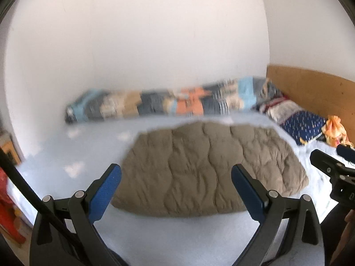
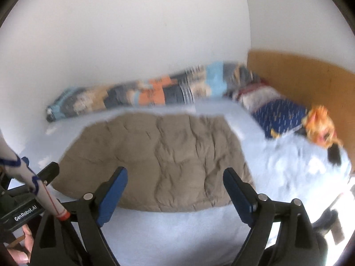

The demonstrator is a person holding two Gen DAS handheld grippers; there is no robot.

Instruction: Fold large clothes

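A brown quilted garment (image 1: 206, 168) lies folded into a flat pad on the pale blue bed sheet (image 1: 177, 239); it also shows in the right wrist view (image 2: 155, 161). My left gripper (image 1: 176, 173) is open and empty, held above the pad's near edge. My right gripper (image 2: 175, 177) is open and empty, also above the near edge. The right gripper's body shows at the right edge of the left wrist view (image 1: 332, 170). Both views are blurred.
A patchwork rolled blanket (image 1: 164, 104) lies along the white wall. A dark blue patterned pillow (image 1: 304, 126) and an orange item (image 1: 335, 130) sit by the wooden headboard (image 1: 310, 88). A striped pole (image 2: 33, 181) crosses the lower left of the right wrist view.
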